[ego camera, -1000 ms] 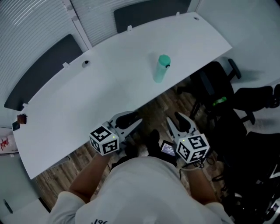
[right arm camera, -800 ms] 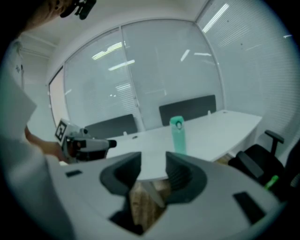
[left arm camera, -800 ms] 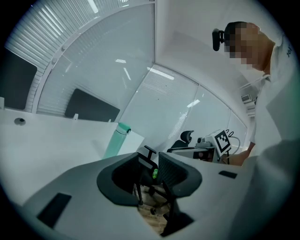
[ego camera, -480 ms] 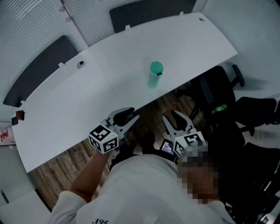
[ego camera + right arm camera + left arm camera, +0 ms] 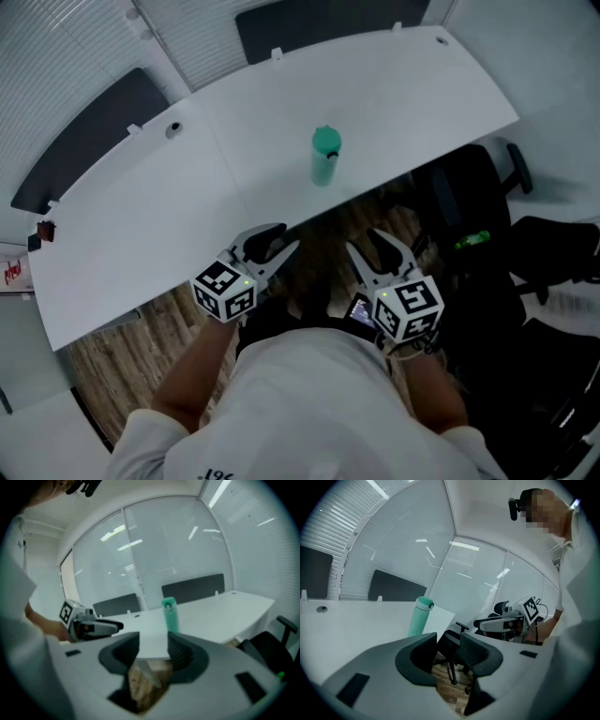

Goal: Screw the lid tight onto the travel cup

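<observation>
Left hand-held gripper (image 5: 272,246) and right hand-held gripper (image 5: 380,248) both empty: jaws apart, just been opening, nothing between them but floor (image 5: 323,234) beyond. Held short of the tabletop (image 5: 187,206) edge, well apart from the cup (image 5: 324,161). Cup upright near that near edge, green lid (image 5: 326,141) on top; how tightly seated, impossible to tell.

Risks, by judgement: tall and narrow, so likely to tip over the edge and drop to the floor if nudged high or clamped off-centre. Likely to spin along with the lid unless pinned by the body first. Possible knock against the tabletop edge if brought in low.

Room: bare tabletop left of and behind the cup; chair (image 5: 469,187) close below on the right. Safer to approach from above the edge.
</observation>
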